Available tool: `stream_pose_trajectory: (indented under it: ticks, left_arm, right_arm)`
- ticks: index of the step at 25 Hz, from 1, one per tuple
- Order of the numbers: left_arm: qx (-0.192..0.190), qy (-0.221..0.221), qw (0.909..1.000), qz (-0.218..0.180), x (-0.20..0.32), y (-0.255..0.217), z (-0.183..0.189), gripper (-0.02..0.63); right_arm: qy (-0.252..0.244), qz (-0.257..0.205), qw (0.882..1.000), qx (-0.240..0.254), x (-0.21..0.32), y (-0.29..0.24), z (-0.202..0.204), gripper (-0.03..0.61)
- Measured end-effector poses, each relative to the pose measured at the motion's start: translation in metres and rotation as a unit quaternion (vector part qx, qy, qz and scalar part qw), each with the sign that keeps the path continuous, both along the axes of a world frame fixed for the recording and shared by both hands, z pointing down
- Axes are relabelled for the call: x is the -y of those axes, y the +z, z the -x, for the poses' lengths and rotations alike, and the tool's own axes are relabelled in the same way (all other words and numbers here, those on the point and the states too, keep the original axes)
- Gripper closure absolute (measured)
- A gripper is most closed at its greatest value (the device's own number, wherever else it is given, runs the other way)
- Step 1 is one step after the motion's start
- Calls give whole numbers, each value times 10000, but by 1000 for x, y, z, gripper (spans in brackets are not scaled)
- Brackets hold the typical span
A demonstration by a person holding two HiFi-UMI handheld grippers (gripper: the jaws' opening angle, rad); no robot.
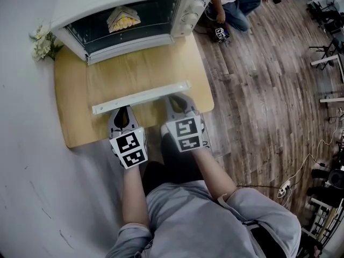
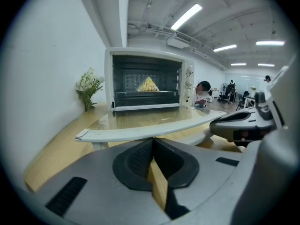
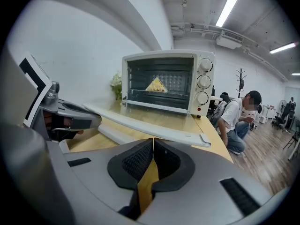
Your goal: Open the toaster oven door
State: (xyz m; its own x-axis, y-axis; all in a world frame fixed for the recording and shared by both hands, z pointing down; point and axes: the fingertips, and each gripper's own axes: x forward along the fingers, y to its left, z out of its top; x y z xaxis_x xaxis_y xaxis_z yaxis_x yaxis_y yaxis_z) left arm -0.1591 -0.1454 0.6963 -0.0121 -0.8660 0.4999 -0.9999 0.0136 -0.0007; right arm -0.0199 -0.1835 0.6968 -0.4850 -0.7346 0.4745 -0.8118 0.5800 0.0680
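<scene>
The white toaster oven (image 1: 134,4) stands at the back of the wooden table (image 1: 72,130). Its glass door (image 1: 134,71) lies folded down flat, and the white handle bar (image 1: 141,97) runs along the near edge. A yellow triangular piece of food (image 1: 123,19) sits inside. My left gripper (image 1: 122,113) and right gripper (image 1: 180,104) rest side by side just behind the handle, tips near it. Both are shut with nothing between the pads. The handle (image 2: 140,132) crosses just ahead of the left gripper (image 2: 152,144), and the handle (image 3: 150,125) likewise lies beyond the right gripper (image 3: 153,146).
A bunch of white flowers (image 1: 42,41) stands left of the oven against the wall. A person crouches on the wood floor (image 1: 234,4) beyond the table's right side. Cables and a power strip (image 1: 284,187) lie on the floor at right.
</scene>
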Motion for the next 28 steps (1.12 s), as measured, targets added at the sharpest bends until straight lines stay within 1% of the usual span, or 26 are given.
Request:
stream_pose_trajectory:
  ticks: [3, 5, 8, 12, 18, 23, 28]
  left_arm:
    - [-33, -65, 10000, 27, 1, 5, 1, 611]
    - [24, -97, 9999, 32, 1, 6, 0, 611]
    - [93, -114, 9999, 28, 2, 6, 0, 611]
    - [66, -105, 9999, 52, 1, 7, 0, 611]
    - [50, -67, 9994, 337, -12, 6, -1, 611]
    - [40, -49, 9990, 452, -21, -18, -1, 611]
    - [69, -38, 9993, 364, -16, -60, -2, 611]
  right_arm:
    - [11, 67, 10000, -29, -1, 6, 1, 574]
    - [51, 104, 9999, -48, 0, 8, 0, 575]
    - [108, 64, 9999, -81, 0, 7, 0, 575]
    - [109, 89, 9998, -101, -1, 8, 1, 575]
    - [43, 398, 9990, -212, -5, 9, 0, 575]
    - [-7, 576, 9981, -198, -13, -13, 2, 575]
    - [-14, 595, 9981, -140, -11, -49, 2, 575]
